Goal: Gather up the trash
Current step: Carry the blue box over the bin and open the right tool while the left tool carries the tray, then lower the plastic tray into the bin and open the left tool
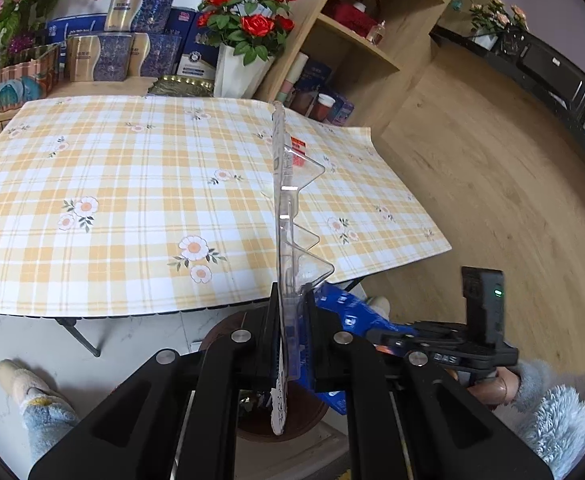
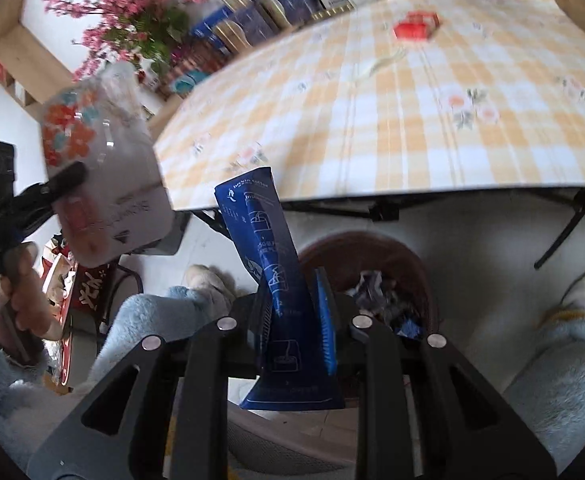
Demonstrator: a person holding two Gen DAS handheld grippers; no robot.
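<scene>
Trash: each hand-held gripper is clamped on some, clear blister pack left, blue pouch right, beside the checked tablecloth.

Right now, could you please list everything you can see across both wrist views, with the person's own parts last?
Clear plastic blister pack: one, transparent with a printed card, clamped in the left gripper.
Blue sachet: one, blue with white print, clamped in the right gripper.
Bin: one, brown, on the floor under the table edge, with scraps inside.
Tablecloth: one, yellow and white check with flowers, covering the table.
Red packet: one, lying on the cloth.
Red roses: one bunch, in a white vase behind the table.
Gift boxes: several, blue and gold, behind the table.
Left gripper: black, shut.
Right gripper: black, shut.
Sleeves: pale blue, fluffy.
</scene>
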